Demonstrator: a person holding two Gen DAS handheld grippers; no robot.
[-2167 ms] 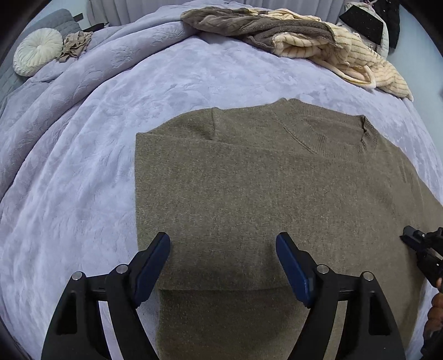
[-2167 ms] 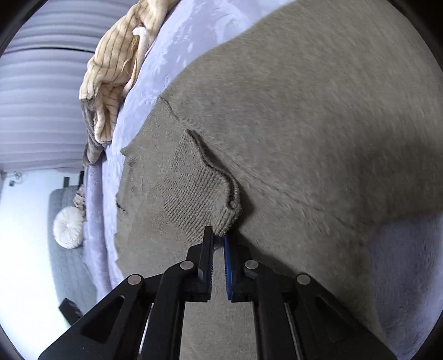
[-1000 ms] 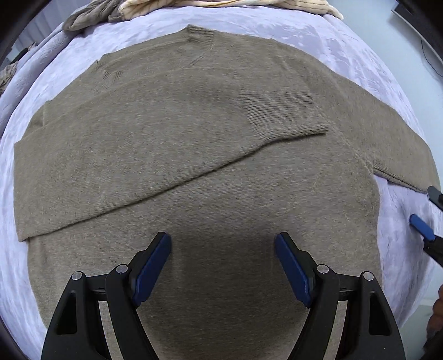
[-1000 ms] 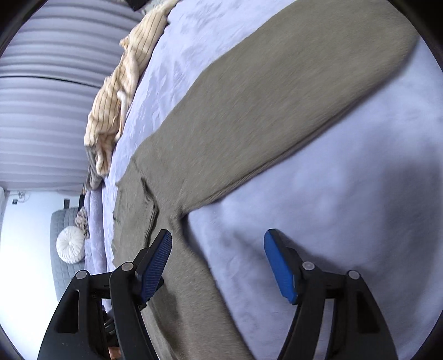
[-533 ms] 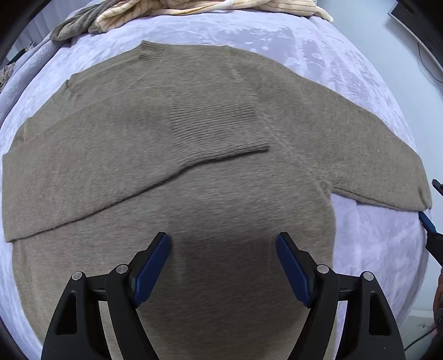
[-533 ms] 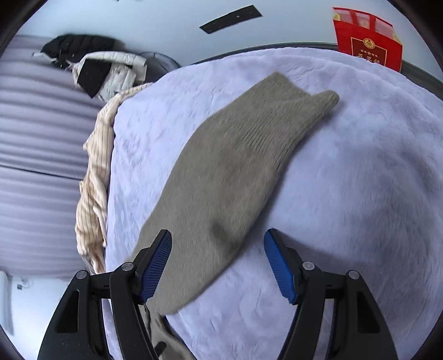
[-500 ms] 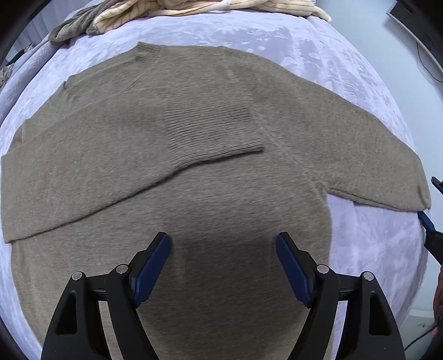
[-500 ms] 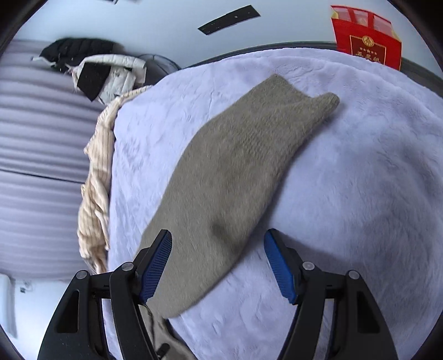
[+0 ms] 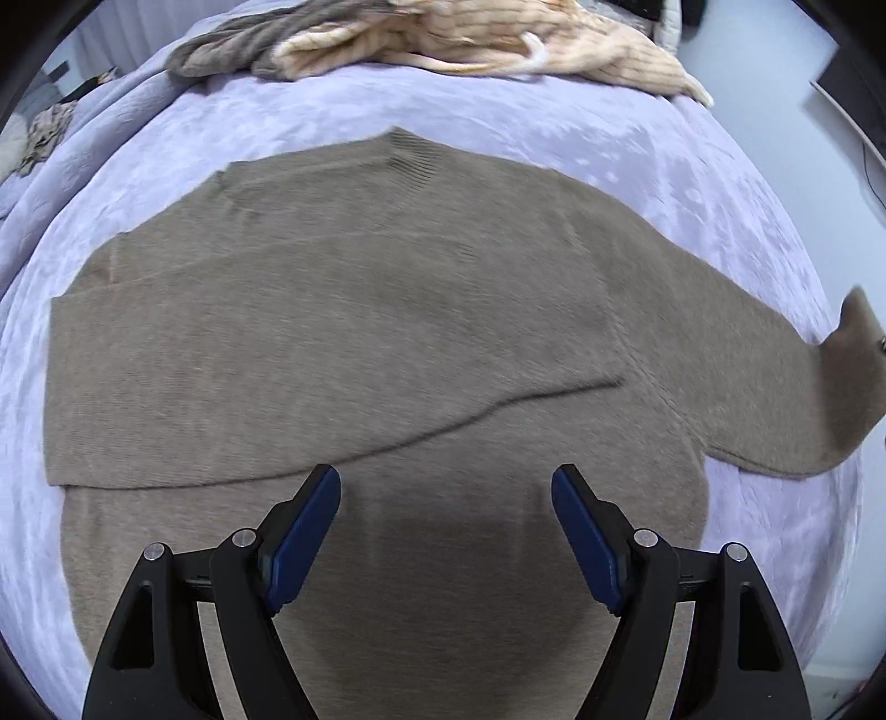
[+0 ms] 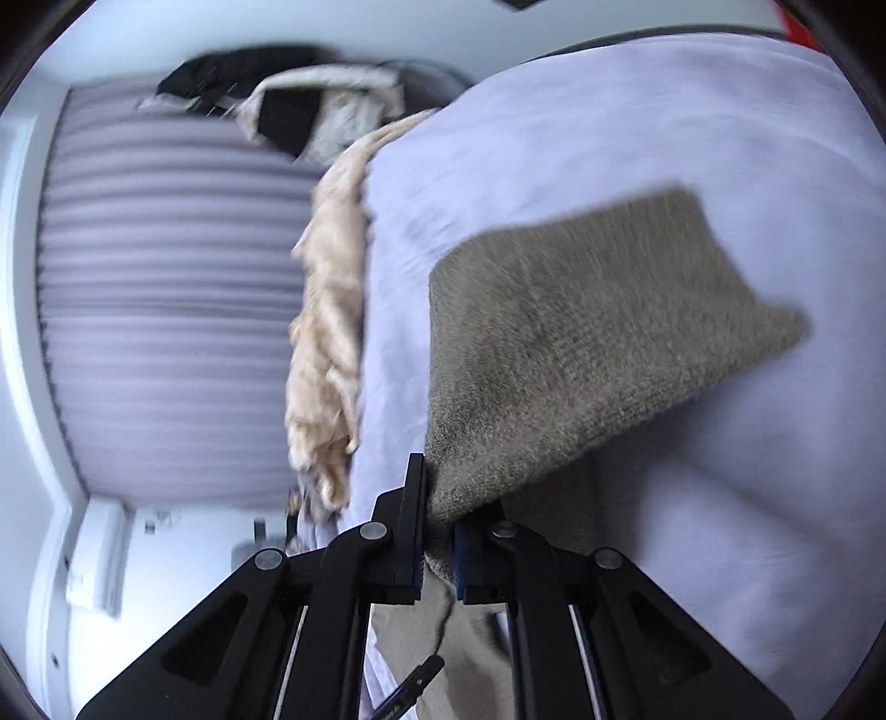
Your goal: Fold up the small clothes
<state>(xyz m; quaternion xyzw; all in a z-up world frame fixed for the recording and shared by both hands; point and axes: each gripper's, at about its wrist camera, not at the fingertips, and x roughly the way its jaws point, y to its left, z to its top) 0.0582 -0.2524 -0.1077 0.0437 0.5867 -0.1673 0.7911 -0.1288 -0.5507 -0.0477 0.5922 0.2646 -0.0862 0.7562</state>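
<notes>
A taupe knit sweater [image 9: 360, 343] lies flat on the lavender bedspread [image 9: 692, 183], collar away from me. One sleeve [image 9: 332, 399] is folded across its body. My left gripper [image 9: 446, 531] hovers open over the sweater's lower body, with nothing between its blue pads. The other sleeve [image 9: 747, 376] stretches out to the right, its end lifted off the bed. In the right wrist view my right gripper [image 10: 440, 526] has its jaws closing tight, and they pinch that sleeve's ribbed cuff [image 10: 581, 343], which stands raised above the bedspread [image 10: 720, 498].
A heap of cream striped and grey-brown clothes [image 9: 470, 33] lies along the bed's far edge, seen also as a cream garment [image 10: 326, 332]. Pleated curtains [image 10: 166, 304] and dark and white clothes [image 10: 288, 105] stand beyond. The bed drops off at the right.
The right gripper's wide-open jaws have shut on the outstretched sleeve's cuff and lifted it off the bed. The left gripper has pulled back a little, still open.
</notes>
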